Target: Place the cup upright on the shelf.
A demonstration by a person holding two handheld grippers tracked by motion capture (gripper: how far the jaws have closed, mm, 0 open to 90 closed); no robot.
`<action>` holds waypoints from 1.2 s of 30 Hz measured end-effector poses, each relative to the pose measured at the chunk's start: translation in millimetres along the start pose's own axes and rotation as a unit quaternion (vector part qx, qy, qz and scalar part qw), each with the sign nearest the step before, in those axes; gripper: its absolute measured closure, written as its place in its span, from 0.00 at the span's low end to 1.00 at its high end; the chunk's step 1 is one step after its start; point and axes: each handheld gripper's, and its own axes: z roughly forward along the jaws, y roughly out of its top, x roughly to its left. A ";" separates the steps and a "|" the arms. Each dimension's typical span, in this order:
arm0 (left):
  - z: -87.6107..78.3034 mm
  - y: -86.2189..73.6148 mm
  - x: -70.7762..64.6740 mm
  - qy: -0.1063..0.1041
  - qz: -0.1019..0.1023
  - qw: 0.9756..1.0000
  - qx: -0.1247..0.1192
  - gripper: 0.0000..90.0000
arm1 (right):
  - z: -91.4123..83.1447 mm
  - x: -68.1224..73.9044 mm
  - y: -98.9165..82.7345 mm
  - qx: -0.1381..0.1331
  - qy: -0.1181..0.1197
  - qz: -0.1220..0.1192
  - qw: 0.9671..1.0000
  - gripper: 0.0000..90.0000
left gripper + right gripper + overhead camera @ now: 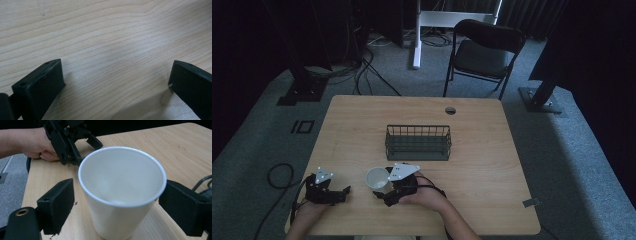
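White paper cup stands upright, bottom centre of the high view, on the wooden table, near side of the wire basket. Right gripper straddles it, jaws apart; one looks to touch the wall, the other stands just off it. Left gripper lower left, jaws spread over bare wood. Cup looks empty, light, thin-walled: probably crushes easily. Grip mid-wall, gently.

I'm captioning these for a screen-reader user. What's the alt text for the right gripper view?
A white paper cup stands upright and empty on a wooden table, between two open black jaws of the right gripper. Behind it, a hand holds the left gripper.
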 end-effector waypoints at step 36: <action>-0.1 0.1 -0.1 0.000 -0.001 1.000 0.000 0.00 | 9.5 0.1 33.0 -0.014 -0.011 -0.012 1.000 0.22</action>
